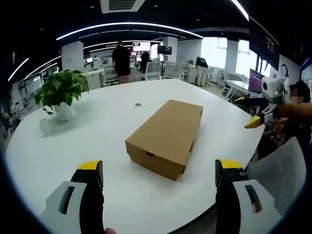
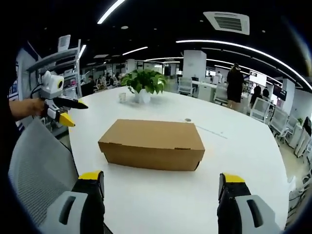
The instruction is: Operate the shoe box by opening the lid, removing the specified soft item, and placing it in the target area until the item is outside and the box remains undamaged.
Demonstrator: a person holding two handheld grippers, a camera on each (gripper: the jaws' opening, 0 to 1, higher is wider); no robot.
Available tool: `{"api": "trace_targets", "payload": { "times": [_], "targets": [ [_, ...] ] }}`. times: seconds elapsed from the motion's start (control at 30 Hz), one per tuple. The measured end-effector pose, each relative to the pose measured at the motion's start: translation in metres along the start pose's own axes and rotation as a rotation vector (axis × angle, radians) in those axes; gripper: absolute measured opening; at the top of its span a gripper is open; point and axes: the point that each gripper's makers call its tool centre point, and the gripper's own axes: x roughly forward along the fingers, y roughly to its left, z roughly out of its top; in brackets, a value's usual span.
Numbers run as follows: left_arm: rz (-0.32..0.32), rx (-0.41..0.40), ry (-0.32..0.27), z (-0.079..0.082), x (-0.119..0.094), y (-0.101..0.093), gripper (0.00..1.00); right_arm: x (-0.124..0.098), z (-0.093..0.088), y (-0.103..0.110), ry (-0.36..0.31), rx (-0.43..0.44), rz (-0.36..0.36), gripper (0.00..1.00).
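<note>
Grippers (image 1: 159, 178) (image 2: 163, 187) level, jaws apart, facing closed shoe box (image 1: 165, 136).

Bright, sharp views under ceiling light strips (image 1: 126, 25); bowed edges.

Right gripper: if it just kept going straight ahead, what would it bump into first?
Most likely the closed cardboard shoe box, on its long side. The box lies on the white table straight ahead between the open fingers of the right gripper. If the gripper is angled downward, it might meet the tabletop first.
</note>
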Motion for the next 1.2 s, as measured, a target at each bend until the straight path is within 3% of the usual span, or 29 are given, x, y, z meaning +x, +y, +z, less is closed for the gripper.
{"api": "trace_targets", "payload": {
  "times": [0.37,0.6,0.73,1.2],
  "targets": [
    [0.0,-0.011,0.012,-0.002,0.022,-0.009,0.97,0.02,-0.002,-0.017,-0.013,-0.068,0.045,0.98],
    [0.024,-0.019,0.005,-0.003,0.032,-0.012,0.93,0.034,-0.011,-0.024,0.018,-0.103,0.076,0.96],
    [0.035,0.008,0.02,-0.008,0.036,-0.011,0.91,0.041,-0.007,-0.025,0.009,-0.139,0.091,0.95],
    [0.051,-0.021,0.047,-0.02,0.053,-0.012,0.86,0.073,-0.004,-0.036,0.026,-0.204,0.133,0.87]
  ]
}}
